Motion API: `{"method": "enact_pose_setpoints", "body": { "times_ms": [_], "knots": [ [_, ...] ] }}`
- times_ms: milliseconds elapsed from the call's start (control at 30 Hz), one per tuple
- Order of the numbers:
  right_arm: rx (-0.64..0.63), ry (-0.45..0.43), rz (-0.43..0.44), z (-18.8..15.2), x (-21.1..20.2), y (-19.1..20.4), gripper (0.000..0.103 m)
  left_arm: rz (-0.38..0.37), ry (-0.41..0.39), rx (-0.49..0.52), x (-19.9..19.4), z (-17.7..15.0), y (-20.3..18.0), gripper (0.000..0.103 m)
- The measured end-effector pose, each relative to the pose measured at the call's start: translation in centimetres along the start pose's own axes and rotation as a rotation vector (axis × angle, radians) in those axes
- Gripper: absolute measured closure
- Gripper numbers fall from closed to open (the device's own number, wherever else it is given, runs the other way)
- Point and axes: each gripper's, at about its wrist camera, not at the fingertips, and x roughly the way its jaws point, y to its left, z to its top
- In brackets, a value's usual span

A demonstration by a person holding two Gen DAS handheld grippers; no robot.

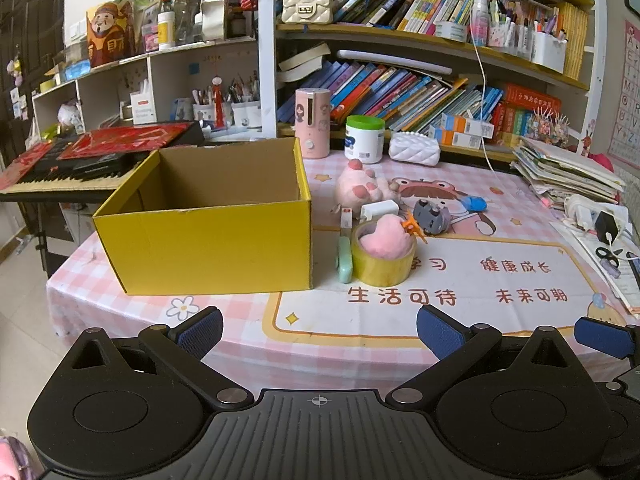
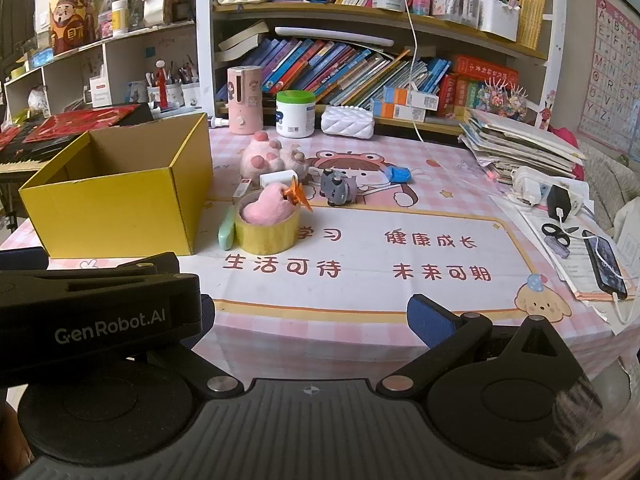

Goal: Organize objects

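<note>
1. Left wrist view: the left gripper (image 1: pixel 320 330) hangs released over the near edge of the table (image 1: pixel 132 300), holding nothing. The yellow box (image 1: pixel 208 248) stands ahead with no item visible inside. Just right of the box sit a tape roll (image 1: pixel 382 266) with a pink heart cushion (image 1: pixel 386 238) resting in it, a green eraser (image 1: pixel 344 260) between box and roll, a white charger (image 1: pixel 378 208), a plush paw (image 1: pixel 360 184), a grey toy (image 1: pixel 432 214) and a blue toy (image 1: pixel 474 203).
2. Progress, as judged: nothing has been sorted; every loose item right of the box remains to be moved.
3. Right wrist view: the right gripper (image 2: pixel 308 316) is likewise spread and unloaded. The box (image 2: pixel 120 204) lies left of the same items.
4. Only this view shows a phone (image 2: pixel 604 266) and scissors (image 2: pixel 556 232) far right of the box, and the left gripper's body crossing its lower left corner.
</note>
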Motion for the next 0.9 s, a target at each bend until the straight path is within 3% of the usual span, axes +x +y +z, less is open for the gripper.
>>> {"method": "enact_pose_setpoints", "body": {
  "times_ms": [900],
  "knots": [
    [-0.007,-0.008,-0.002,0.60,-0.24,0.22,0.000,-0.015,0.000,-0.014,0.11,0.70,0.50,0.000]
  ]
}}
